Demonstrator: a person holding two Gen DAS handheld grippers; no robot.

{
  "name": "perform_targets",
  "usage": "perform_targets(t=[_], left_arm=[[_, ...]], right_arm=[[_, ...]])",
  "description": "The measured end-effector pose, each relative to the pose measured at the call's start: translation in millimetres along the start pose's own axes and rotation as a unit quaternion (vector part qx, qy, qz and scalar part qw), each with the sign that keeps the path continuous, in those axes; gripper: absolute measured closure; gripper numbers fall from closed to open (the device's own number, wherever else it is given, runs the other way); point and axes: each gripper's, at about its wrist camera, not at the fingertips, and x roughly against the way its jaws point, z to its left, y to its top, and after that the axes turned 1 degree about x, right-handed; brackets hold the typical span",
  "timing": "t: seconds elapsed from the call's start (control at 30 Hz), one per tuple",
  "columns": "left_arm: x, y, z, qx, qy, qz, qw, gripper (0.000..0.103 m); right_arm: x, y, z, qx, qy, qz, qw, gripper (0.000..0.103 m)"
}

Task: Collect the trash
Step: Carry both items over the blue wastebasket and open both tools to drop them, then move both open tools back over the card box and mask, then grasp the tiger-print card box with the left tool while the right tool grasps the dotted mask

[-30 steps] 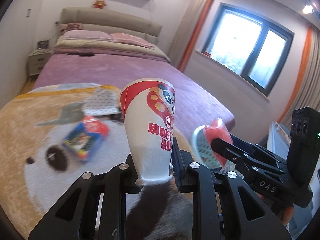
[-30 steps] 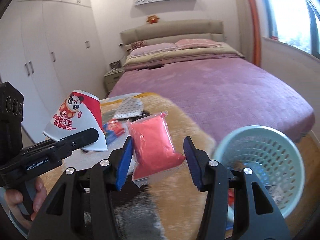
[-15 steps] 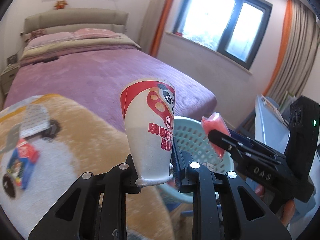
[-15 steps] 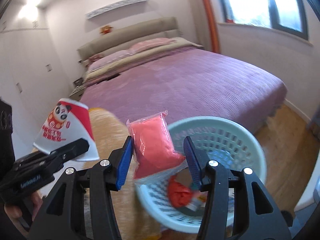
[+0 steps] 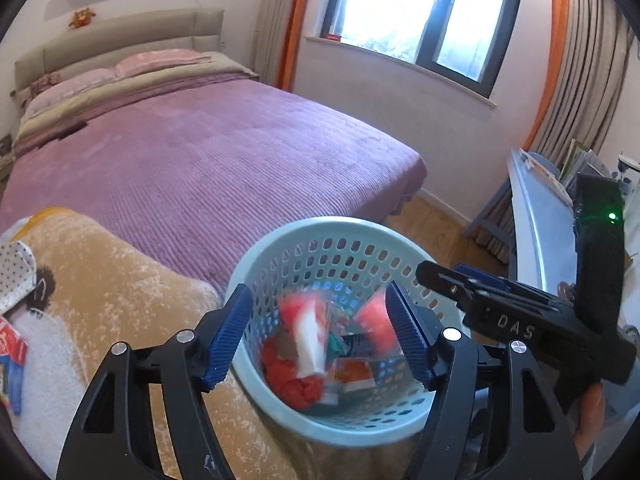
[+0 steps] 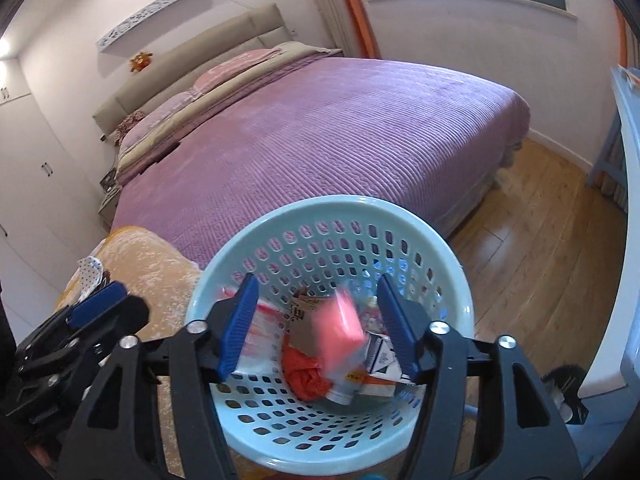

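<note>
Both grippers hang over the open mouth of the basket (image 5: 256,256), a pale green plastic bin with a perforated wall that stands on the wood floor (image 6: 532,240) at the near corner of the bed (image 5: 208,168). The basket rim touches or nearly touches the tan plush blanket (image 5: 120,280) on its left side; the exact contact cannot be told. To the right of the basket the floor is bare as far as the wall under the window (image 5: 424,12), and a white table edge (image 5: 532,216) closes that space on the far right. The left gripper (image 5: 320,336) has its jaws apart and opening, with nothing pressed between the blue pads (image 5: 228,336); a red and white paper cup (image 5: 308,340), blurred, sits below them inside the basket. The right gripper (image 6: 320,328) also has its jaws apart and opening; a pink packet (image 6: 340,324), blurred, lies between the pads without touching either, above the heap in the basket. The basket holds an orange crumpled bag (image 6: 304,372), a brown cardboard scrap (image 6: 304,308), flat wrappers and a small white box (image 6: 384,360). More trash remains on the blanket at the left: a dotted white wrapper (image 5: 16,276) and a red and blue packet (image 5: 12,356), well apart from the basket.
</note>
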Motion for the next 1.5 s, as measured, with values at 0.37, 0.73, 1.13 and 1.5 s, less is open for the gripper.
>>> perform_targets(t=[0.37, 0.73, 1.13, 1.5], left_arm=[[41, -11, 37, 0.049, 0.021, -0.041, 0.9977, 0.036], [115, -32, 123, 0.115, 0.125, -0.101, 0.9803, 0.023], [138, -64, 227, 0.193, 0.168, -0.079, 0.9634, 0.019], [102, -75, 244, 0.156, 0.196, -0.042, 0.9672, 0.019]], right_arm=[[7, -5, 33, 0.027, 0.027, -0.004, 0.999, 0.044], [7, -14, 107, 0.088, 0.069, -0.008, 0.994, 0.042], [-20, -24, 220, 0.192, 0.13, 0.011, 0.973, 0.041], [-84, -5, 305, 0.251, 0.172, 0.015, 0.953, 0.041]])
